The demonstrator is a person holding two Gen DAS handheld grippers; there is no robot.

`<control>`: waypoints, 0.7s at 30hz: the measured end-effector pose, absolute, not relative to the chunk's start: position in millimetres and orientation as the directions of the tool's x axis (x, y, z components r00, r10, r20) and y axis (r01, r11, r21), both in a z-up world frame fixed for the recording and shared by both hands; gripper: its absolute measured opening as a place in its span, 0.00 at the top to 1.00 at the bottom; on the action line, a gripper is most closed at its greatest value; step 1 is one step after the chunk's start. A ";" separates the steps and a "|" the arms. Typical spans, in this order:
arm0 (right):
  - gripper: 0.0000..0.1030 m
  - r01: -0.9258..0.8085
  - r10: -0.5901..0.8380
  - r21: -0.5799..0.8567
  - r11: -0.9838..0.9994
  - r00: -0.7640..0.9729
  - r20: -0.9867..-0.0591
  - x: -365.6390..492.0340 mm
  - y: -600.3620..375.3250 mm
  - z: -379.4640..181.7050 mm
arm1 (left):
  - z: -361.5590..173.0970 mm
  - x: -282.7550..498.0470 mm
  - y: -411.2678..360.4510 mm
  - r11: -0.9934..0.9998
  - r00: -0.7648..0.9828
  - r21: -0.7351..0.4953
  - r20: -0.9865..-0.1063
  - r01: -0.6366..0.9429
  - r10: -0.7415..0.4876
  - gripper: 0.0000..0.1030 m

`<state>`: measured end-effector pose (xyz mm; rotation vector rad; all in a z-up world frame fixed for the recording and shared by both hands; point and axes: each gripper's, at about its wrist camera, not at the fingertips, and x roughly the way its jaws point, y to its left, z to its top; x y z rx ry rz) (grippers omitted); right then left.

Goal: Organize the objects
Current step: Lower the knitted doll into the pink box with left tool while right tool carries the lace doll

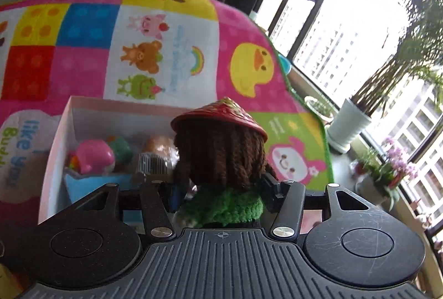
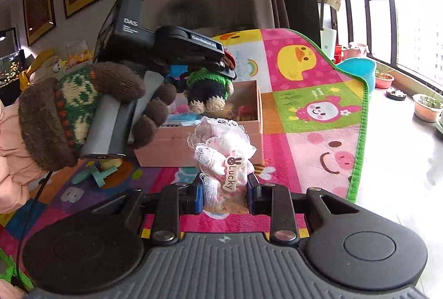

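- Crocheted yarn filled the left wrist view: the left gripper [image 1: 221,188] was clamped on a knitted doll [image 1: 221,158] with brown yarn hair, a red cone hat and a green collar, held at the middle of the frame.
- At 9 o'clock from the doll lay the open pink box [image 1: 55,138], resting on the bright play mat [image 1: 171,50]; inside it sat a pink toy [image 1: 92,156] and a wrapped item [image 1: 157,158] I could not identify.
- At 3 o'clock, well apart, stood a potted plant [image 1: 349,127] by the window.
- From the right wrist view, the right gripper [image 2: 224,191] was closed on a lace-trimmed pink pouch [image 2: 221,149] bearing a "Lucky" tag [image 2: 232,171], low at 6 o'clock.
- At 12 o'clock from the pouch, the doll hung over the box, just above its rim, carried by a gloved hand [image 2: 83,111] around the other gripper's handle.
- At 8 o'clock small teal pieces [image 2: 95,174] lay on the mat.
- Judgement: the step in hand looked like placing the doll into the box; the next move would call for lowering it into free space beside the toys, parting the jaws, then bringing the pouch forward over the near wall.
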<state>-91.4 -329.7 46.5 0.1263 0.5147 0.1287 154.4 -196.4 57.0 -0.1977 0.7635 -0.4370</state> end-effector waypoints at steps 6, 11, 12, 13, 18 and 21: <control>0.73 -0.050 0.120 0.154 0.987 0.865 -0.487 -85.2 -345.2 37.7 | 52.9 135.9 -184.5 0.880 0.546 -0.353 -0.691 0.317 -0.474 0.43; 0.73 -0.057 0.130 0.164 0.985 0.870 -0.476 -76.9 -344.4 45.4 | 80.7 93.1 -135.8 0.836 0.587 -0.405 -0.596 0.370 -0.548 0.45; 0.73 -0.066 0.139 0.167 0.984 0.869 -0.475 -73.4 -343.4 50.4 | 86.8 79.9 -121.7 0.828 0.612 -0.404 -0.559 0.388 -0.560 0.45; 0.73 -0.080 0.151 0.168 0.983 0.868 -0.473 -68.8 -341.7 57.3 | 91.8 67.0 -108.8 0.825 0.639 -0.396 -0.524 0.403 -0.563 0.45; 0.73 -0.165 0.235 0.188 0.968 0.856 -0.460 -19.4 -326.8 110.3 | 86.8 9.0 -38.8 0.888 0.804 -0.243 -0.380 0.392 -0.458 0.45; 0.73 -0.190 0.265 0.197 0.962 0.827 -0.496 33.9 -306.2 139.2 | 66.6 0.4 -1.0 0.927 0.850 -0.202 -0.374 0.316 -0.371 0.45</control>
